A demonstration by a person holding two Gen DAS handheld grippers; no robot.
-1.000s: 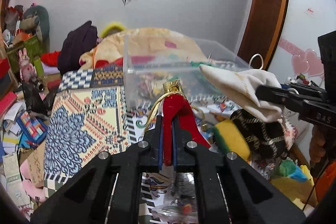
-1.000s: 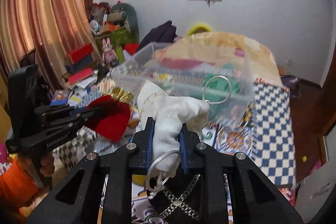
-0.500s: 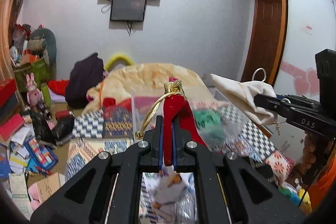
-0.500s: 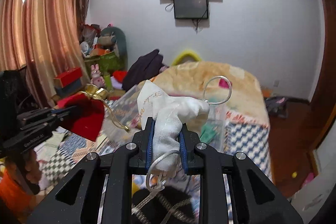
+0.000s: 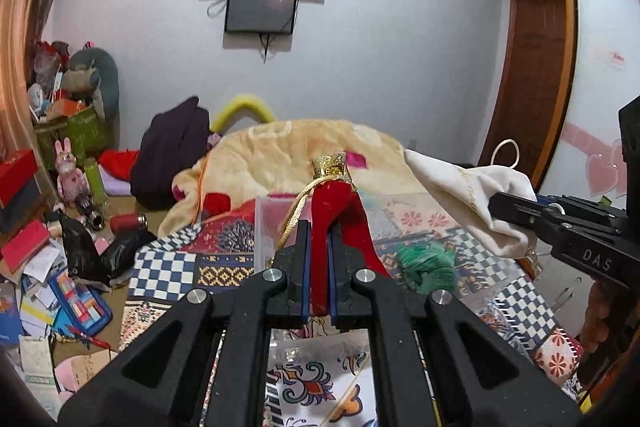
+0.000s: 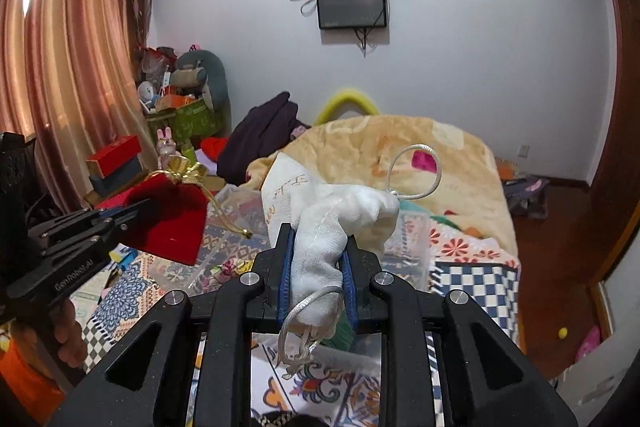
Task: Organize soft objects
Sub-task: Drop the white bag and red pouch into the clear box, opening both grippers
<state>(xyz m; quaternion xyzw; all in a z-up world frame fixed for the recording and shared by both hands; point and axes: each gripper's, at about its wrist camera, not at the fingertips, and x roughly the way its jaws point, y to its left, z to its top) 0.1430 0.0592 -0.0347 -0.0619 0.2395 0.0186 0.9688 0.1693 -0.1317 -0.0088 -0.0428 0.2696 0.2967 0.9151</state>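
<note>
While the left hand-held gripper (image 5: pixel 318 267) was clamped on a red pouch (image 5: pixel 334 223) and the right hand-held gripper (image 6: pixel 316 267) on a white pouch (image 6: pixel 332 223), both were in mid-carry; I'd guess dropping them into the clear bin (image 5: pixel 276 223) at 12 o'clock comes next.

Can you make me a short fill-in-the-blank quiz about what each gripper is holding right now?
1. The left gripper is shut on a ____ pouch with a gold top.
2. The right gripper is shut on a ____ pouch with a silver cord.
3. A green bundle lies on the patterned ____.
4. On the wall hangs a dark ____.

Missing words: red; white; bedspread; TV
</note>
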